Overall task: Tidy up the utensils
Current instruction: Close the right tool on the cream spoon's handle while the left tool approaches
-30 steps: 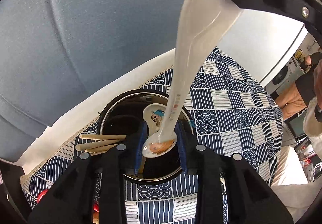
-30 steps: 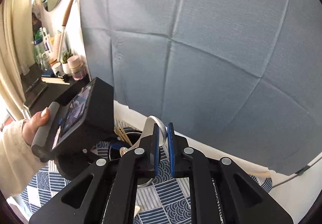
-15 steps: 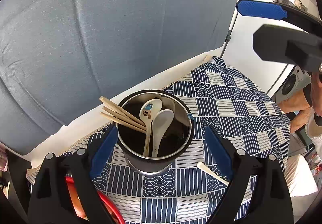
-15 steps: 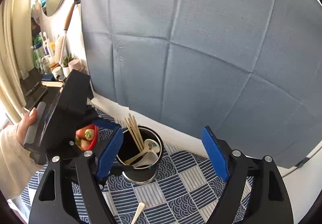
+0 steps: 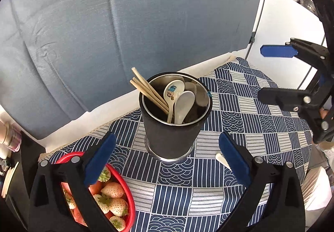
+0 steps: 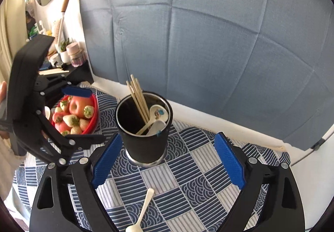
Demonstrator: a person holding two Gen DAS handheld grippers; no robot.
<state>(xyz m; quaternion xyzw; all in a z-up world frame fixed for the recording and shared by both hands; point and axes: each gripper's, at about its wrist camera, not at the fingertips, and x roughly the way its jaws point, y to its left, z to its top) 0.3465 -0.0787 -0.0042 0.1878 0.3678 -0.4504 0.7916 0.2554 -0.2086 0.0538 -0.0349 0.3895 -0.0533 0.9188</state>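
— Still one white spoon (image 6: 140, 213) out on the cloth (image 6: 187, 186), right?

— Yes. Lies low between the wide-open right gripper (image 6: 168, 171) jaws, handle pointing up toward the black cup (image 6: 144, 127).

— And the left gripper (image 5: 165, 161)?

— Wide open too, holding nothing. Farther off. Right one closer, so probably right to grab.

A table under a blue-and-white patterned cloth (image 6: 200, 171) carries a dark cup (image 6: 146, 144) of chopsticks and spoons at its middle, a red bowl (image 6: 95, 115) of fruit on the cloth to the cup's left, and a white spoon (image 6: 144, 209) lying near of the cup
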